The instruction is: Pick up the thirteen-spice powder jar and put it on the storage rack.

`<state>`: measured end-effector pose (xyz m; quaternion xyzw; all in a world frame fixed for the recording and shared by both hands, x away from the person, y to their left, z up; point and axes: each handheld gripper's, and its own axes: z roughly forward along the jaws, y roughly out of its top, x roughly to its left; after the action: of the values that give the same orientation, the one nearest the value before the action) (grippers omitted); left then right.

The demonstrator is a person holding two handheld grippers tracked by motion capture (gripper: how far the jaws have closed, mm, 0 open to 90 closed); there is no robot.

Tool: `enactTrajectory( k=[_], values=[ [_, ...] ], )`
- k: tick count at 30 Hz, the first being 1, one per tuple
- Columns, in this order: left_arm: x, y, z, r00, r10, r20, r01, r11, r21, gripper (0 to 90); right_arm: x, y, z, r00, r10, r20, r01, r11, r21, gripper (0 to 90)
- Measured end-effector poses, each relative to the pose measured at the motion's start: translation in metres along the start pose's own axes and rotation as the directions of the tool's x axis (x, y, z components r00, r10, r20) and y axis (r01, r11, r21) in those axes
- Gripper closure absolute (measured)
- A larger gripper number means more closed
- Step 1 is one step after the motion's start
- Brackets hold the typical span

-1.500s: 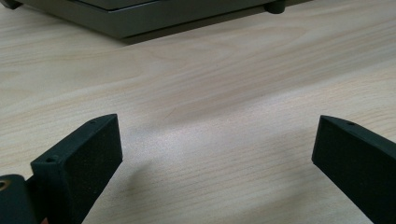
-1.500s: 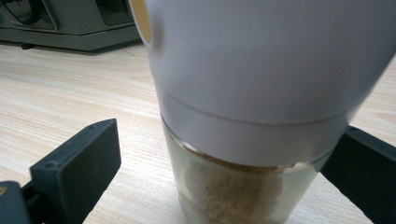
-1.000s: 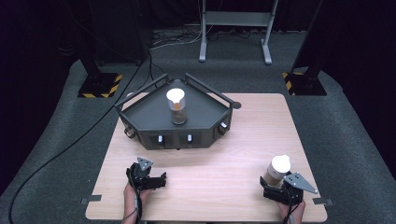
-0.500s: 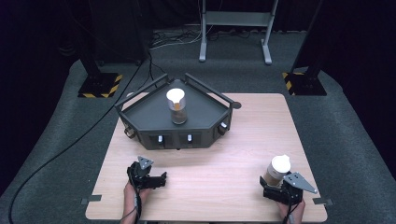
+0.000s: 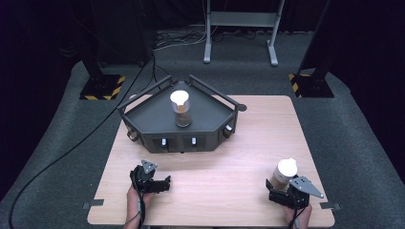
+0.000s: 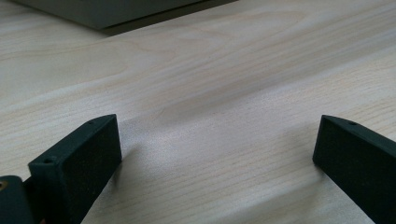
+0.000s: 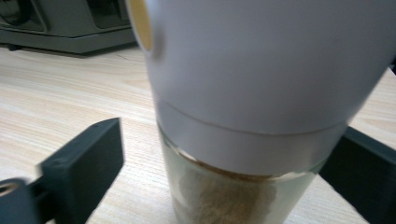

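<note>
While the wooden table [image 5: 248, 157] carries a dark angular tray [image 5: 148, 117] well ahead of both claws, a white-capped jar [image 5: 180, 108] stands upright on that tray. Second white-capped jar [image 7: 261, 116] sits between the right gripper [image 5: 282, 193] jaws, jaws apart, left one not touching. Left gripper [image 6: 215, 154] jaws wide apart over bare wood.

Light from above is brightening the table [image 5: 248, 157] while the floor around it is fading into near black, the high view is looking soft and grainy, and in the right gripper view the jar [image 7: 252, 93] is sitting too close, blurring and glaring white at its cap.
</note>
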<state>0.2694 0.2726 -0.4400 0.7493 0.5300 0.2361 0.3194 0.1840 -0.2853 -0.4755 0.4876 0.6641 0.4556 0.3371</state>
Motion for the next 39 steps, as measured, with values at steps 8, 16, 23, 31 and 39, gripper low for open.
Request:
enactTrajectory(
  k=[8, 16, 23, 31, 39],
  values=[
    [0.0010, 0.0003, 0.0002, 1.0000, -0.004, 0.004, 0.004, 1.0000, 0.002, 0.9, 0.0015, -0.0009, -0.0004, 1.0000, -0.001, 0.009, 0.001, 1.000, -0.005, 17.5],
    [-0.0004, -0.0005, -0.0002, 1.0000, 0.002, 0.000, -0.002, 1.0000, -0.003, 1.4, 0.0038, -0.0015, -0.0006, 0.9998, -0.011, 0.015, 0.011, 1.000, -0.009, 29.7],
    [-0.0013, -0.0013, -0.0005, 1.0000, 0.008, -0.002, -0.008, 0.9999, -0.007, 1.8, 0.0037, -0.0018, -0.0006, 0.9998, -0.013, 0.014, 0.013, 1.000, -0.010, 29.9],
    [-0.0019, -0.0019, -0.0008, 0.9999, 0.015, -0.003, -0.015, 0.9998, -0.011, 2.6, 0.0043, -0.0017, -0.0005, 0.9998, -0.015, 0.016, 0.015, 1.000, -0.010, 30.0],
    [-0.0007, -0.0019, -0.0007, 0.9999, 0.012, 0.004, -0.011, 0.9999, -0.011, 3.1, 0.0062, -0.0012, -0.0012, 0.9996, -0.008, 0.028, 0.009, 1.000, -0.007, 30.1]
  ],
)
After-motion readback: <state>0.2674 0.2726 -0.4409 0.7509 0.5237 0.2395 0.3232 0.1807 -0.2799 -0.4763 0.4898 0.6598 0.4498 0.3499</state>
